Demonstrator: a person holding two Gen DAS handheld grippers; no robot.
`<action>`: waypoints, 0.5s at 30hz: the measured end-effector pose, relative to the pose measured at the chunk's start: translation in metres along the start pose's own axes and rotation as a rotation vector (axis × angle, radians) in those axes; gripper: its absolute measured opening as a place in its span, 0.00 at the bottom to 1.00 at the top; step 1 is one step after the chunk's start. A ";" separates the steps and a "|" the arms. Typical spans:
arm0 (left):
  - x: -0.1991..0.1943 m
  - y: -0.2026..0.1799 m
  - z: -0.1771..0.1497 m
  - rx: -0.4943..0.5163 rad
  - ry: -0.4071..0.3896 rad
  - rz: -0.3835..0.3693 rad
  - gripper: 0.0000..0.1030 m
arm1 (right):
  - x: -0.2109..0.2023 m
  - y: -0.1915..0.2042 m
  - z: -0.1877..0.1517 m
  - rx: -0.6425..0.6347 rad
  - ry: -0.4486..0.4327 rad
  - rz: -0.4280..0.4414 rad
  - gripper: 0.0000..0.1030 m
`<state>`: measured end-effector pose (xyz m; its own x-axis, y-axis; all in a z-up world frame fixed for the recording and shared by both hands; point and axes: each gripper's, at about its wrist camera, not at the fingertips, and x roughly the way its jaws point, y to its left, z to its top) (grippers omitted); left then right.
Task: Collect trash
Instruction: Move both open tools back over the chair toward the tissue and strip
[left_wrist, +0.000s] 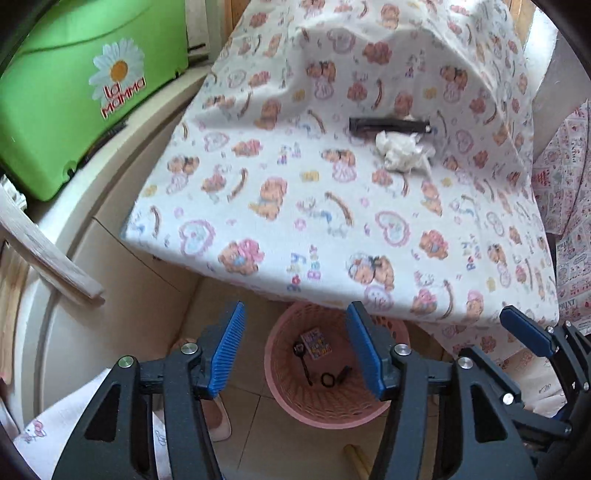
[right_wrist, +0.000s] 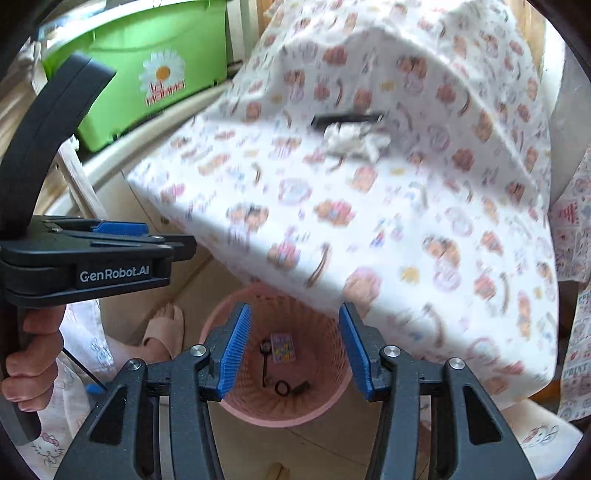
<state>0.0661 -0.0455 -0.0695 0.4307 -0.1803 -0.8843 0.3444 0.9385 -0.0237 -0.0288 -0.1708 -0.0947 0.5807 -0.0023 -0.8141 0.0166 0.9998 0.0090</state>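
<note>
Remaining on the table: one crumpled white tissue (left_wrist: 404, 152) touching a black bar-shaped item (left_wrist: 389, 125), near the far right corner of the patterned tablecloth (left_wrist: 280, 206). Pink basket (left_wrist: 284, 398) on the floor below the near edge holds a small printed packet and dark bits. Left tongs (left_wrist: 295, 354) and right tongs (right_wrist: 293, 354): both wide apart, empty, above the basket. Judged step: between drops; next, reach to the tissue and pinch gently.

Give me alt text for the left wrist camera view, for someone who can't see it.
Open left tongs hang above a pink basket on the floor that holds a few small items. Behind it, a crumpled tissue and a black strip lie on a cartoon-print cloth; a green box sits at upper left.
</note>
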 end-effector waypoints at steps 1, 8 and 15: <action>-0.008 -0.001 0.009 0.008 -0.023 0.006 0.56 | -0.007 -0.003 0.007 -0.007 -0.020 -0.003 0.51; -0.048 -0.006 0.080 0.032 -0.191 0.011 0.61 | -0.046 -0.034 0.063 -0.004 -0.151 -0.024 0.54; -0.057 -0.010 0.126 0.021 -0.304 0.007 0.71 | -0.051 -0.072 0.116 0.026 -0.233 -0.059 0.55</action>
<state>0.1435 -0.0813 0.0399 0.6621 -0.2571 -0.7040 0.3565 0.9343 -0.0060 0.0351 -0.2453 0.0138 0.7503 -0.0676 -0.6576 0.0748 0.9971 -0.0173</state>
